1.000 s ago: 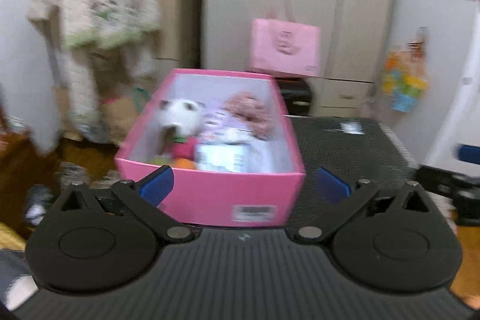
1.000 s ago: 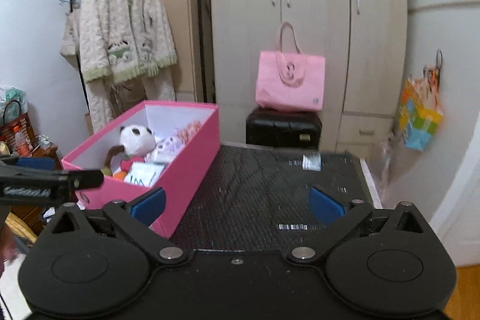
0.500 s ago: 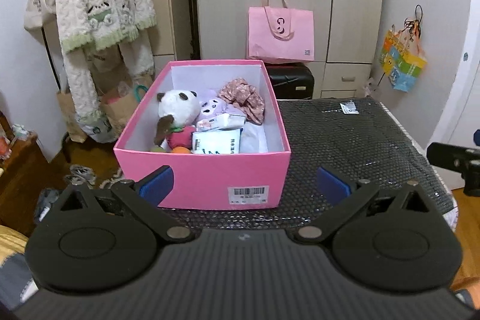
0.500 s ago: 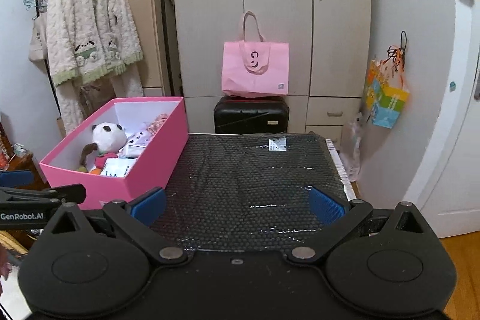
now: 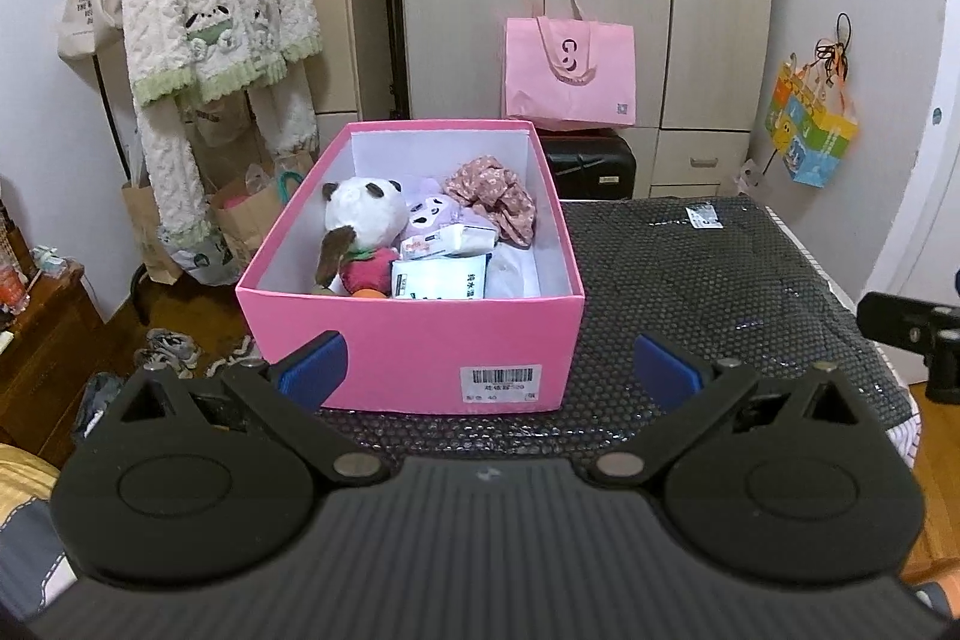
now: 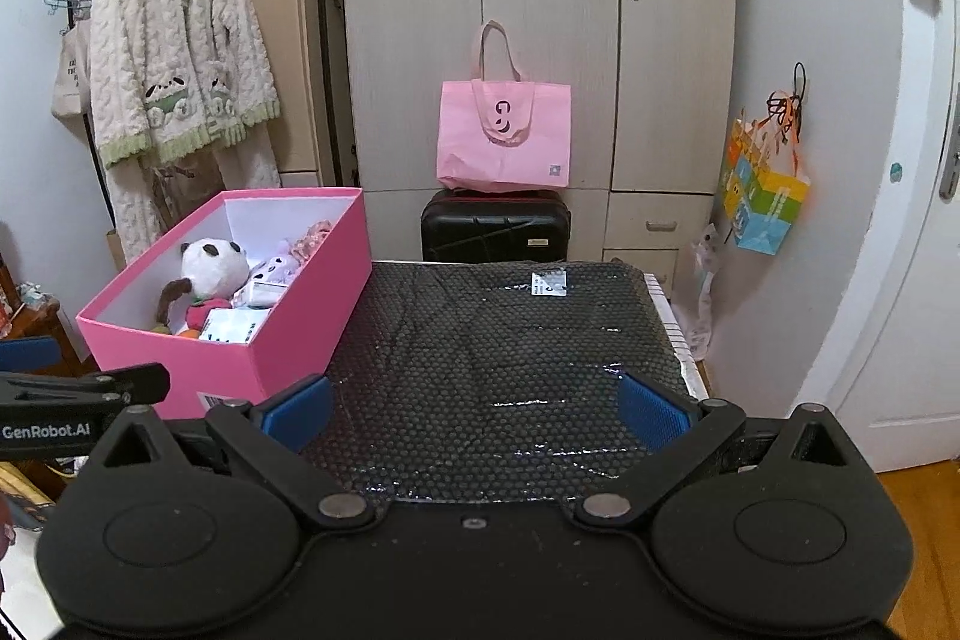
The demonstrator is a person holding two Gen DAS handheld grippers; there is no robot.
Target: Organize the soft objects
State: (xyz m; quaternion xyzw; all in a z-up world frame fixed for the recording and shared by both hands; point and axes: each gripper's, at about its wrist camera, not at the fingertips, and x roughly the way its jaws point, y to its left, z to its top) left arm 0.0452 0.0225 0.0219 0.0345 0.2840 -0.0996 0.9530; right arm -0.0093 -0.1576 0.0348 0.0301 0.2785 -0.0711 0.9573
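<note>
Both sets of jaws stand wide apart with nothing between them: the left gripper (image 5: pixel 487 370) faces the near end wall of the pink box (image 5: pixel 414 346), and the right gripper (image 6: pixel 474 409) hovers over the bare black bubble-wrap covering of the bench (image 6: pixel 510 340). The soft things all lie inside the box: a panda plush (image 5: pixel 360 211), a small purple plush (image 5: pixel 429 219), a floral scrunchie (image 5: pixel 498 193) and tissue packs (image 5: pixel 438 283), crowded toward the near end. No soft thing lies out on the bench in either view, so this fits a sorting that is done, or one where things are yet to be lifted out. Either way, any reach into the box should come from above, clear of the thin rim, closing gently on one item alone.
</note>
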